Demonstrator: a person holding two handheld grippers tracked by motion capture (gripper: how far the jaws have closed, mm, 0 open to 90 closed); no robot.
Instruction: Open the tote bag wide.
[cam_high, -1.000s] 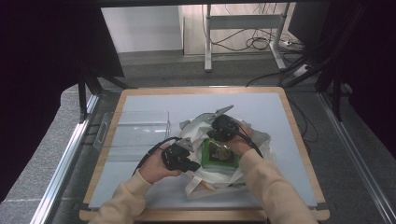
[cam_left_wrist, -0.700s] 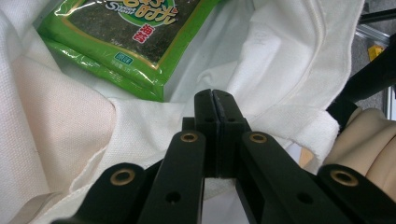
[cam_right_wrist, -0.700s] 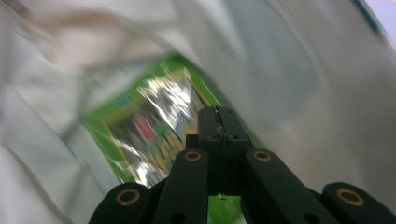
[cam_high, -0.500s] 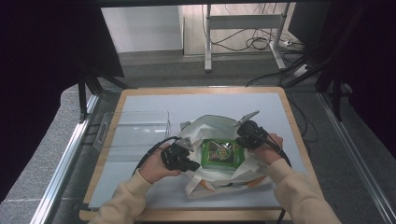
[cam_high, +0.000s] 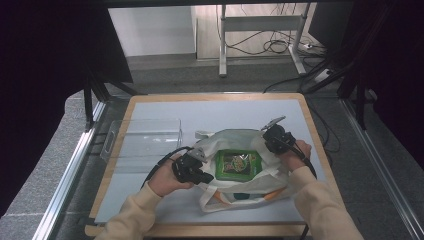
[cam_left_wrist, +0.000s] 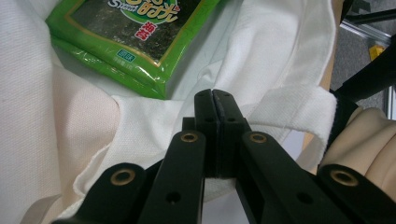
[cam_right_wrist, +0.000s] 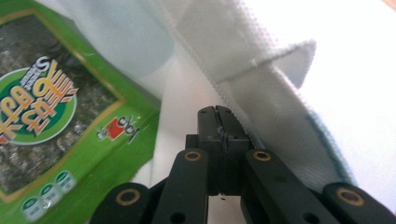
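Pulling the white cloth bag (cam_high: 235, 172) wider, the right gripper (cam_high: 272, 137) has moved sideways; both grippers' jaws pinch its rim shut, the left gripper (cam_high: 200, 172) holding, showing the green seaweed packet (cam_high: 238, 163) inside.

The only readable print stood on the flat green plastic packet of dried seaweed (cam_left_wrist: 135, 37) lying in the open white cloth bag (cam_left_wrist: 56, 121). In the left gripper view, white Latin letters ran across its dark round emblem, cut off at the frame's top, with small red characters just below them. In the right gripper view, large white Korean lettering crossed the packet's emblem (cam_right_wrist: 35, 105), too blurred to read.
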